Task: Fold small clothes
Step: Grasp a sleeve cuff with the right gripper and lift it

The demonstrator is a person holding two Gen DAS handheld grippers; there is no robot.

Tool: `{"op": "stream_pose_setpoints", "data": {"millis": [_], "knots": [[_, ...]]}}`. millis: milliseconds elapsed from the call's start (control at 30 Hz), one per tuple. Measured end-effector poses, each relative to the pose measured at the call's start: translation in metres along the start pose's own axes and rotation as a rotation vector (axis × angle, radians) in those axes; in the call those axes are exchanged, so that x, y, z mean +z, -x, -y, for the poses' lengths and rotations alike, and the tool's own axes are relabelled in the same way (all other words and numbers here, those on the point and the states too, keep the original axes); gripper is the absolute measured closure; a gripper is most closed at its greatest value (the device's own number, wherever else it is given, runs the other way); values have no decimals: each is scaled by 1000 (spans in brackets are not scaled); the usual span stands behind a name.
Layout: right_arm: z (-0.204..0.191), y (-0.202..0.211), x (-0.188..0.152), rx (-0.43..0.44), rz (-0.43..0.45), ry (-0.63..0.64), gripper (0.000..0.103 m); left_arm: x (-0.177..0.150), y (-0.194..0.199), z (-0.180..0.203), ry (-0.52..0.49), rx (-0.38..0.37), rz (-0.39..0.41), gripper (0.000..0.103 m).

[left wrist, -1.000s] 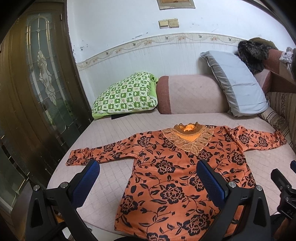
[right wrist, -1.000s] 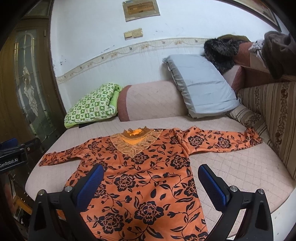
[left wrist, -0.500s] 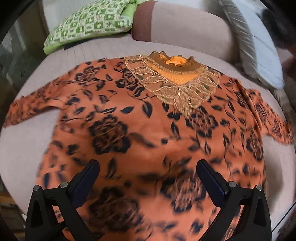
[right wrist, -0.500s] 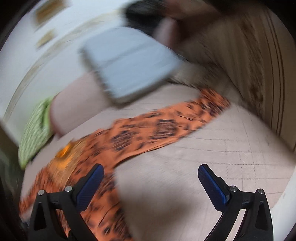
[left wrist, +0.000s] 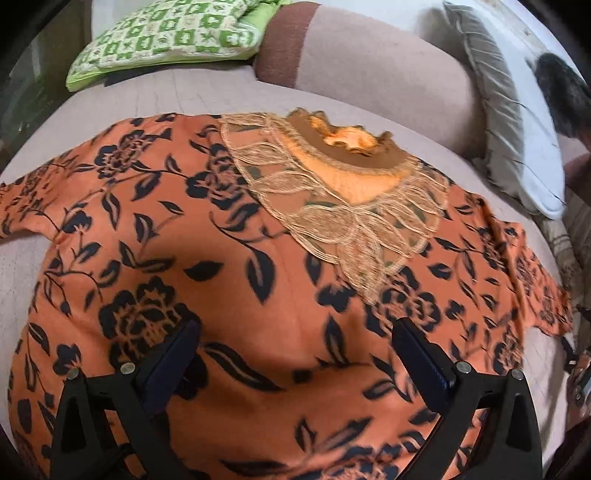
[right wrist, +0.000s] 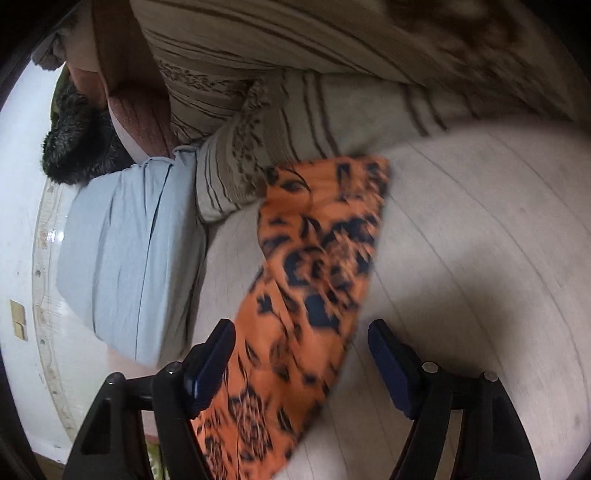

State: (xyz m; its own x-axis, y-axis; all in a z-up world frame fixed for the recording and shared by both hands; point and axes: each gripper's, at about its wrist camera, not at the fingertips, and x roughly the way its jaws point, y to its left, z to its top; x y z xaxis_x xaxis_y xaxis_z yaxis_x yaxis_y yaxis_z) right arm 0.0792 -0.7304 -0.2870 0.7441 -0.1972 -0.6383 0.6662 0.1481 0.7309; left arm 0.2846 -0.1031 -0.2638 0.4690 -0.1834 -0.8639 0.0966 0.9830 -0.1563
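An orange blouse with black flowers (left wrist: 229, 258) lies flat on the quilted sofa seat (left wrist: 155, 99), its lace collar (left wrist: 354, 206) toward the backrest and both sleeves spread out. My left gripper (left wrist: 295, 354) is open and hovers low over the chest of the blouse, below the collar. My right gripper (right wrist: 301, 358) is open and stands over the blouse's right sleeve (right wrist: 317, 266), one finger on each side of the strip of cloth. The sleeve cuff lies near the striped cushion (right wrist: 295, 122).
A green checked pillow (left wrist: 166, 33) and a pink bolster (left wrist: 369, 62) lean on the backrest. A grey pillow (left wrist: 517, 122) (right wrist: 125, 251) stands at the right, with a dark furry thing (right wrist: 77, 144) above it. The seat (right wrist: 480, 258) runs on beyond the sleeve.
Both grippers have come down and forward from the seat's front edge. The left one closed in over the blouse's chest. The right one swung right and rolled over the right sleeve.
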Motion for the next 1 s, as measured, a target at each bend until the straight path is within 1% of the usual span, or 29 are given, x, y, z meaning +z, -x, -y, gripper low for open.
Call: {"op": "stream_pose_setpoints", "data": {"millis": [33, 100, 133, 167, 200, 233, 300, 367, 400, 467, 533, 567, 633, 700, 767, 800, 833, 900, 933, 967, 1000], "knots": [[-3, -6, 4, -8, 3, 10, 26, 2, -2, -2, -1, 21, 3, 0], [-11, -13, 5, -46, 32, 43, 35, 8, -4, -6, -4, 52, 8, 0], [-13, -16, 7, -57, 50, 55, 53, 12, -4, -10, -5, 67, 15, 0], [-14, -19, 8, -67, 55, 67, 83, 15, -4, -13, -4, 81, 23, 0], [-16, -24, 8, -91, 43, 83, 92, 18, -3, -17, -1, 99, 35, 0], [-18, -25, 5, -107, 39, 90, 93, 23, -2, -22, 4, 123, 52, 0], [-26, -18, -4, -109, 66, 128, 94, 31, 3, -30, 8, 164, 83, 0], [-46, -3, -19, -60, 103, 199, 94, 42, 9, -41, 7, 237, 128, 0], [-57, 2, -26, -38, 106, 228, 94, 48, 15, -49, 5, 291, 154, 0], [-89, 12, -47, 33, 77, 288, 94, 53, 25, -63, 13, 353, 181, 0], [-127, 18, -75, 121, 21, 349, 94, 60, 36, -83, 50, 394, 211, 0], [-152, 21, -96, 179, -23, 389, 94, 62, 41, -92, 71, 406, 224, 0], [-188, 23, -132, 249, -86, 449, 94, 67, 49, -114, 115, 442, 241, 0], [-231, 22, -184, 332, -166, 513, 94, 70, 55, -139, 161, 478, 240, 0], [-260, 15, -229, 381, -233, 553, 94, 69, 61, -163, 217, 480, 234, 0], [-277, 8, -260, 399, -273, 580, 94, 69, 64, -175, 251, 473, 230, 0], [-283, 7, -285, 400, -294, 601, 94, 68, 68, -190, 291, 465, 229, 0], [-298, -8, -340, 383, -354, 657, 94, 65, 76, -209, 339, 463, 229, 0], [-305, -21, -373, 356, -397, 692, 93, 65, 78, -220, 364, 470, 227, 0], [-306, -29, -399, 330, -433, 718, 91, 64, 79, -229, 382, 479, 224, 0], [-307, -44, -435, 298, -490, 760, 91, 64, 80, -236, 396, 486, 220, 0]]}}
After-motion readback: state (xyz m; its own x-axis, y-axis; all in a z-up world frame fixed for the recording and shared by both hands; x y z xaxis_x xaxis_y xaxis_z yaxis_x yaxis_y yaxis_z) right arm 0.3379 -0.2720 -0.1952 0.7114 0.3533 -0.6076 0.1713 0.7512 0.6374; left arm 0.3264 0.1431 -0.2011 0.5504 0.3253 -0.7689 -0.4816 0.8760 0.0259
